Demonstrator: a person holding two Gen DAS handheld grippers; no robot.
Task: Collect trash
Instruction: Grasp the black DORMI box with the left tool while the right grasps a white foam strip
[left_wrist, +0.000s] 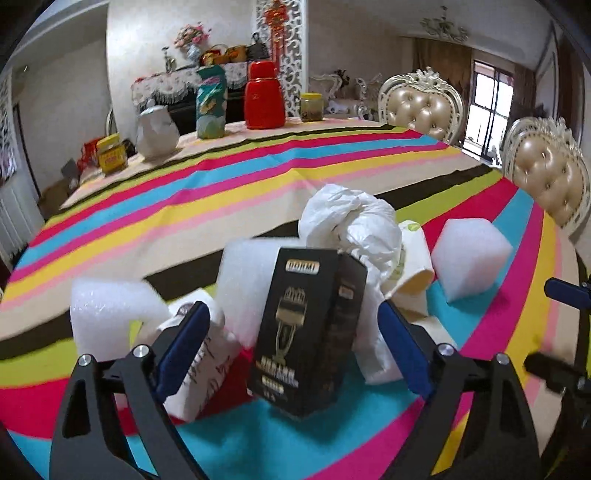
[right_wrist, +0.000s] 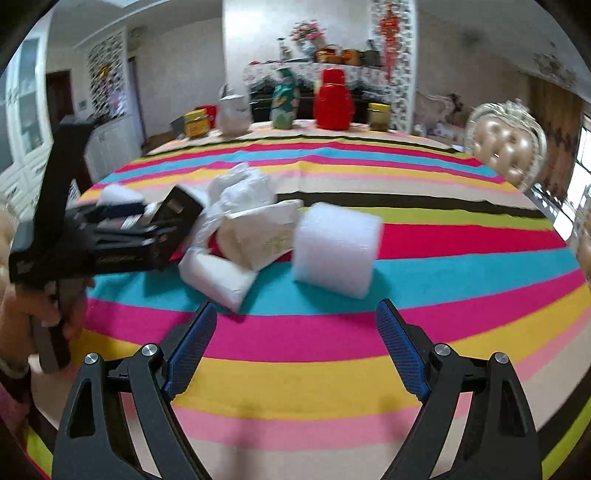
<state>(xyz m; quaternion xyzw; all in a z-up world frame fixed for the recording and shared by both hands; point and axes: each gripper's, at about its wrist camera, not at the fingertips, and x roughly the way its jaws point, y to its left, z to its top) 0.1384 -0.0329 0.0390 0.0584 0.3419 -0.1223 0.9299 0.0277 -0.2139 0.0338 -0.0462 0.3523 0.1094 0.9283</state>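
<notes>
A heap of trash lies on the striped tablecloth (left_wrist: 258, 192). In it are a black box with gold print (left_wrist: 306, 332), a crumpled white plastic bag (left_wrist: 351, 221), several white foam blocks (left_wrist: 469, 254) and a white packet with writing (left_wrist: 199, 369). My left gripper (left_wrist: 291, 306) is open with the black box standing between its blue fingers, and a gap shows on each side. My right gripper (right_wrist: 295, 304) is open over bare cloth with nothing between its fingers. One foam block (right_wrist: 336, 247) lies just ahead of it. A hand (right_wrist: 37, 306) holds the left gripper at the heap's left.
At the table's far end stand a red flask (left_wrist: 264, 96), a green patterned bottle (left_wrist: 210, 103), a white jug (left_wrist: 157, 133) and two yellow-lidded jars (left_wrist: 110, 153). Padded chairs (left_wrist: 421, 107) line the right side. The table edge curves near the bottom.
</notes>
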